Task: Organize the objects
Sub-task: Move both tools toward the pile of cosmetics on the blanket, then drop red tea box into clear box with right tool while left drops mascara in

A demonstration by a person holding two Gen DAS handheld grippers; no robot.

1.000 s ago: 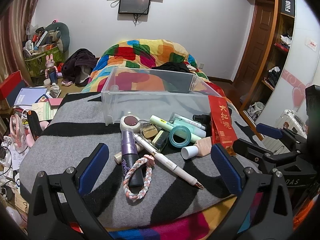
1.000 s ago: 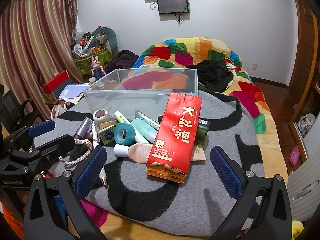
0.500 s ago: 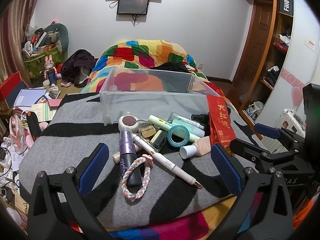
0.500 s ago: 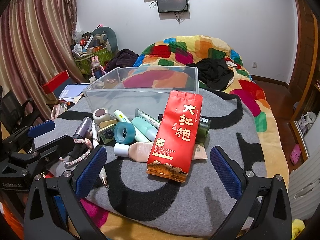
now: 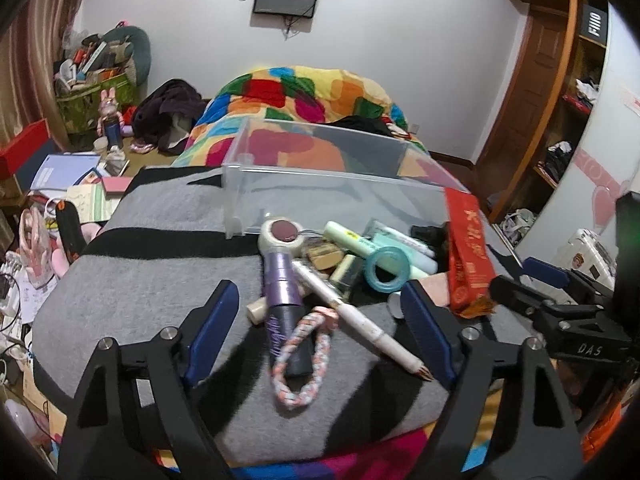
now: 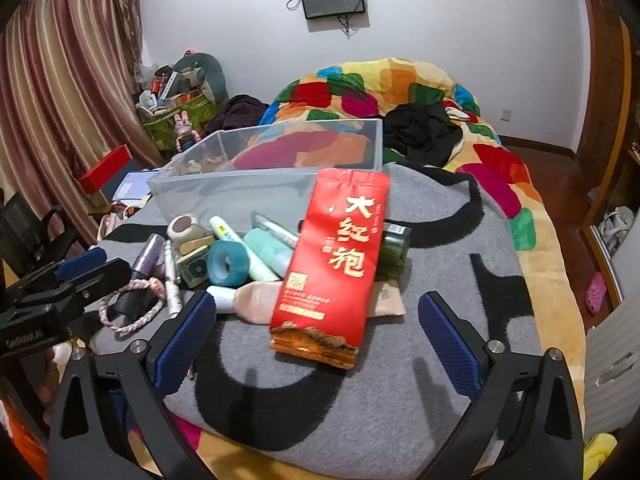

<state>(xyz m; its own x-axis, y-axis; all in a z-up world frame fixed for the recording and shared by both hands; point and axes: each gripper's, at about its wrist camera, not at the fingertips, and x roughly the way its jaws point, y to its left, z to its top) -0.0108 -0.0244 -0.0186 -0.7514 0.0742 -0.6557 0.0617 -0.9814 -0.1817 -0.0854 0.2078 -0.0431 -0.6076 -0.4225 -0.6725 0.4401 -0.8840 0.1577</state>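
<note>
Bedroom clutter heaped on a grey-and-black blanket [image 6: 400, 380], sorting not yet begun

Both hand-held grippers hang released, empty: the left hand-held gripper [image 5: 320, 320] straddles the braided loop [image 5: 304, 354], purple tube [image 5: 280, 280] and white pen [image 5: 360, 320]; the right hand-held gripper [image 6: 316, 340] frames the red tea packet [image 6: 336, 256]. Behind the pile, touching it, the clear bin [image 6: 240, 184] looks empty. Judged next: close on one item and lift it in

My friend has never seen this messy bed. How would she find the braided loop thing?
Start at the clear bin on the grey blanket, then look at the pile of small things in front of it. At the pile's near edge, the braided loop lies across a dark purple tube, beside a white pen. It is the only soft rope ring, plaited in pink and white.
</note>
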